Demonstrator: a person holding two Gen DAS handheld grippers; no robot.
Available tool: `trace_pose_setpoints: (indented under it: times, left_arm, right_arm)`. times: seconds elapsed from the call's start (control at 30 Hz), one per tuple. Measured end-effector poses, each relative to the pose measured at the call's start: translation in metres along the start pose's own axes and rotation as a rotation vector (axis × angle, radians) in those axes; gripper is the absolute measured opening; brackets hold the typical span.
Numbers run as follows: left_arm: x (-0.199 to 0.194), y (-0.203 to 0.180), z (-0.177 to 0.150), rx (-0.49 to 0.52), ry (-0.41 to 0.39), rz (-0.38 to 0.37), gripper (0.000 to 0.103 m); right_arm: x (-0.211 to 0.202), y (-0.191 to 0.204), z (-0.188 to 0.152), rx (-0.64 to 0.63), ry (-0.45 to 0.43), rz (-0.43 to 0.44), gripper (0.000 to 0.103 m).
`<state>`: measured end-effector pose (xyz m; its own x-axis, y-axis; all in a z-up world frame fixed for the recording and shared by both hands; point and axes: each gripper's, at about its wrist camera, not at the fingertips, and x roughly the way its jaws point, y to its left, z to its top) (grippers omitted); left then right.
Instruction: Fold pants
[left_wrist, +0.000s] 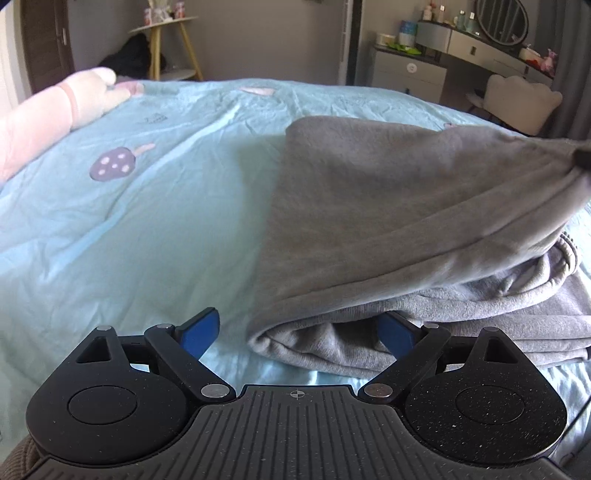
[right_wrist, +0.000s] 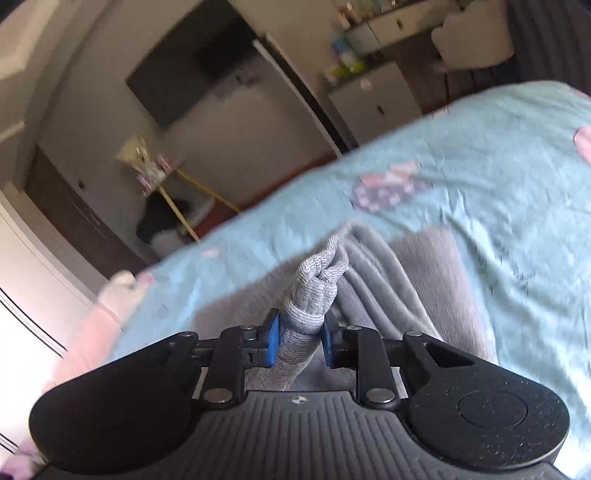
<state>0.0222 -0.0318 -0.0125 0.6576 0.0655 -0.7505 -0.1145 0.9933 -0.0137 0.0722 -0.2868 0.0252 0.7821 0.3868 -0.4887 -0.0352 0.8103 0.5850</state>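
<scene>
Grey sweatpants (left_wrist: 406, 206) lie on a light blue bedspread (left_wrist: 129, 221), partly folded. Their upper layer is lifted toward the right, where the dark tip of my right gripper (left_wrist: 581, 157) pinches it. My left gripper (left_wrist: 295, 332) is open, low at the near folded edge; its right blue pad (left_wrist: 397, 332) sits under the fabric, the left pad (left_wrist: 199, 332) is over bare bedspread. In the right wrist view my right gripper (right_wrist: 300, 341) is shut on a bunched ribbed cuff (right_wrist: 317, 288) of the pants, held above the bed.
A pink plush toy (left_wrist: 55, 110) lies at the bed's far left. Beyond the bed stand a small round side table (left_wrist: 162, 40), white drawers (left_wrist: 410, 74), a dressing table with mirror (left_wrist: 498, 33) and a white chair (left_wrist: 521, 99).
</scene>
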Motion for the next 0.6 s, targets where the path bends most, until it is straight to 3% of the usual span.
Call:
trace_pose_setpoints:
  times: [0.07,0.17,0.27,0.37,0.4,0.43,0.47,0.6]
  left_arm:
    - [-0.001,0.0,0.0,0.001,-0.011,0.007,0.095]
    - [-0.001,0.002,0.002,-0.006,-0.01,-0.007,0.095]
    - [0.005,0.003,0.003,-0.004,0.021,-0.003,0.095]
    - [0.009,0.002,0.003,0.009,0.063,0.014,0.095]
    - [0.008,0.002,0.003,0.009,0.064,0.009,0.095]
    - [0.007,0.003,0.002,0.01,0.06,0.002,0.095]
    - [0.006,0.004,0.001,0.011,0.058,0.003,0.095]
    - [0.012,0.003,0.001,0.009,0.08,0.022,0.095]
  right_arm:
    - [-0.012,-0.008,0.01,0.045,-0.015,0.025,0.022]
    - [-0.014,-0.026,0.008,0.056,-0.014,-0.014,0.022]
    - [0.01,-0.058,-0.006,0.102,0.081,-0.101,0.024]
    - [0.022,-0.072,-0.02,0.09,0.104,-0.155,0.033]
    - [0.019,-0.074,-0.019,0.11,0.1,-0.151,0.041]
    - [0.016,-0.075,-0.018,0.135,0.101,-0.152,0.059]
    - [0.013,-0.077,-0.017,0.149,0.099,-0.16,0.065]
    - [0.01,-0.093,-0.023,0.261,0.145,-0.113,0.068]
